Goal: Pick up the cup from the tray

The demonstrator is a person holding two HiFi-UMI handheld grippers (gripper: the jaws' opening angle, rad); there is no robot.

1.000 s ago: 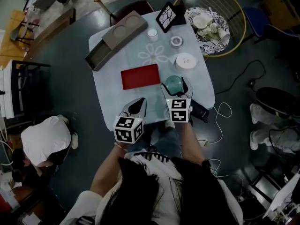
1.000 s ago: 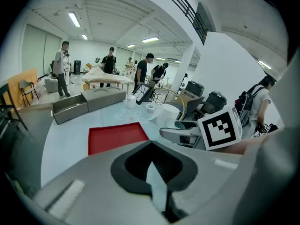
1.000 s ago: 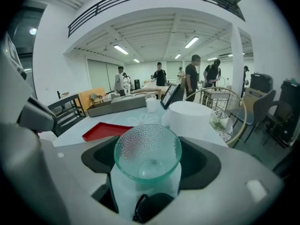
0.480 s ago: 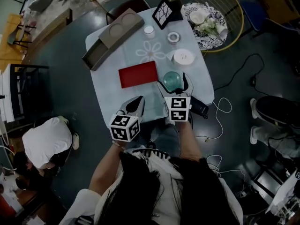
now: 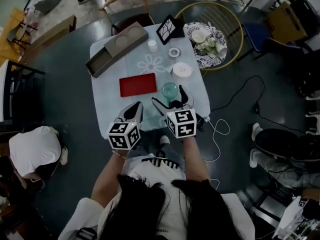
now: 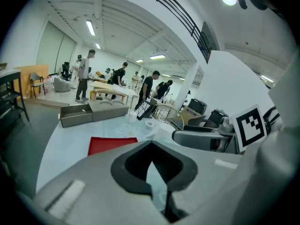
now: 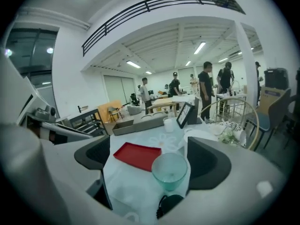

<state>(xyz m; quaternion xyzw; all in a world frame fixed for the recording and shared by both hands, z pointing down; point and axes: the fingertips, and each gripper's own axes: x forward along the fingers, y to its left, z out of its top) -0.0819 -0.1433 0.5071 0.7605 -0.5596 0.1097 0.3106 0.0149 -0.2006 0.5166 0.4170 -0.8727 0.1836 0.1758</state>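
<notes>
Right gripper point(image 7: 151, 158) eased back, fingers spread around cup point(image 7: 169, 170), red tray point(image 5: 137, 84) beside, left gripper point(image 6: 152, 168) fingers clenched.

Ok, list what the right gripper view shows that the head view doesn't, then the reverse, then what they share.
Right gripper view only: the right gripper seen along its jaws, which are wide apart with the teal glass cup standing between them; a balcony railing overhead.

Head view only: both marker cubes, the person's arms, a white cable on the floor, a crouching person in white.

Both: the red tray, empty, with the cup beside it on the tablecloth; the grey box; the framed picture.
</notes>
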